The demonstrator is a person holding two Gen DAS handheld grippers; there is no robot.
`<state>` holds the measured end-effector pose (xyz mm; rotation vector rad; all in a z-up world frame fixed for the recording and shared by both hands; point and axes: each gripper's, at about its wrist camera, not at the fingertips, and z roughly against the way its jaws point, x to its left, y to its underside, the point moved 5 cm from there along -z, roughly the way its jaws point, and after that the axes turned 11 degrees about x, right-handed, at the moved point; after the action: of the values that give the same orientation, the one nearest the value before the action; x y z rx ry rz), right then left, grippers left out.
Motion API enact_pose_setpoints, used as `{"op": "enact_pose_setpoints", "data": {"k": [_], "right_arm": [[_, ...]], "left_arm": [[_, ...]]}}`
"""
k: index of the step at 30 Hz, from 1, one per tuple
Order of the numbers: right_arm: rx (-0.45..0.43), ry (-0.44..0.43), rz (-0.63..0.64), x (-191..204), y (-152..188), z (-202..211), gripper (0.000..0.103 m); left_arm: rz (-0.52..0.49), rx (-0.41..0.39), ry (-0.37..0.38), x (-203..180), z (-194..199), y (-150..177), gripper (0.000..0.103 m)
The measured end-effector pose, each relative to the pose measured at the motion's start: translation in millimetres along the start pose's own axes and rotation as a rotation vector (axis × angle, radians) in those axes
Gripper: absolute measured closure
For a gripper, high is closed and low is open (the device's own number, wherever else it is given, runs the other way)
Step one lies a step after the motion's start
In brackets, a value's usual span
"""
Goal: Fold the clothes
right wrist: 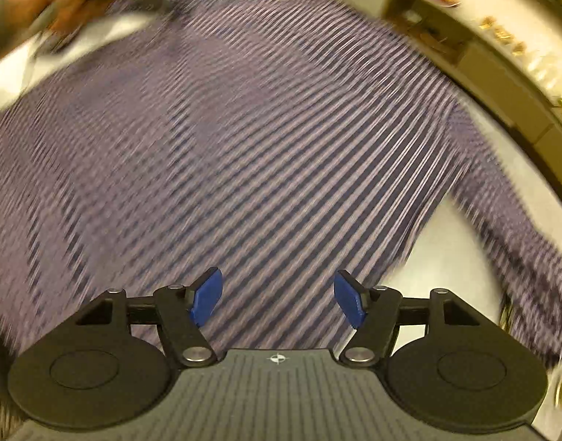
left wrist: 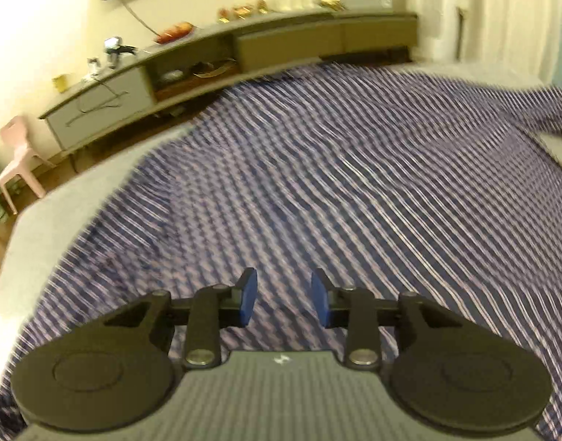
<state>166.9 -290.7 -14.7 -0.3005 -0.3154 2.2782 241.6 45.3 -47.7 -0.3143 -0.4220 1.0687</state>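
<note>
Left view: the left gripper [left wrist: 284,299] sits at 6 o'clock, its blue pads [left wrist: 247,297] a modest gap apart with nothing between them, only cloth beneath. The striped shirt [left wrist: 336,183] spreads from 6 o'clock up through the centre and out to 3 o'clock, lying on a grey surface [left wrist: 78,191] that shows bare at 9 o'clock. Beyond, from 10 to 1 o'clock, a long sideboard [left wrist: 244,47] stands against the wall, with a pink chair [left wrist: 20,158] at 9 o'clock.

Right view: the right gripper [right wrist: 278,297] is at 6 o'clock, jaws wide apart and empty, above the shirt [right wrist: 226,139]. The cloth fills the centre; a sleeve [right wrist: 509,228] runs down toward 4 o'clock, and bare surface [right wrist: 446,257] shows between sleeve and body. The far edge at 12 o'clock is blurred
</note>
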Motion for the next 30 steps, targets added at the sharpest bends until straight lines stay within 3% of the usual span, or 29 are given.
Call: {"op": "enact_pose_setpoints", "data": {"k": [4,7,10,11,16,18,21,22,23,26,28,30], "right_arm": [[0.022,-0.01,-0.101,-27.9,-13.0,-33.4,0.036],[0.023,-0.08,-0.167,-34.5,9.8,-34.9,0.034],[0.038,-0.082,-0.178,-41.4,42.5,-16.7,0.034],[0.002,-0.054,-0.257,-56.4,52.8,-9.7,0.03],[-0.162,0.252,-0.839,-170.3,137.1,29.1,0.022],[-0.18,0.268,-1.013,-203.7,171.4,33.8,0.022],[-0.158,0.263,-1.021,-221.8,178.6,18.6,0.025],[-0.149,0.268,-1.002,-222.5,169.0,6.1,0.037],[-0.142,0.273,-0.977,-228.6,163.6,-2.0,0.06],[-0.175,0.325,-0.886,-235.4,144.2,-13.7,0.102],[-0.245,0.497,-0.782,-231.1,133.1,10.3,0.102],[-0.279,0.758,-0.564,-216.9,118.2,48.9,0.102]], "left_arm": [[-0.008,0.035,0.008,-7.6,-4.7,36.6,0.069],[-0.017,0.063,0.022,-8.0,4.1,54.2,0.069],[-0.056,0.093,0.019,-14.4,14.2,56.2,0.07],[-0.066,0.092,0.023,-16.8,19.2,53.4,0.07],[-0.159,-0.044,0.108,-70.1,55.5,-3.4,0.068],[-0.225,-0.078,0.137,-106.5,59.3,-31.3,0.066],[-0.308,-0.102,0.161,-158.7,54.4,-66.5,0.066],[-0.323,-0.096,0.167,-173.8,49.8,-73.6,0.066],[-0.328,-0.086,0.164,-183.3,43.4,-77.4,0.064],[-0.334,-0.051,0.158,-203.4,24.0,-83.6,0.065],[-0.326,-0.02,0.158,-206.0,10.9,-81.1,0.065],[-0.313,0.014,0.16,-205.7,-3.2,-78.7,0.065]]}}
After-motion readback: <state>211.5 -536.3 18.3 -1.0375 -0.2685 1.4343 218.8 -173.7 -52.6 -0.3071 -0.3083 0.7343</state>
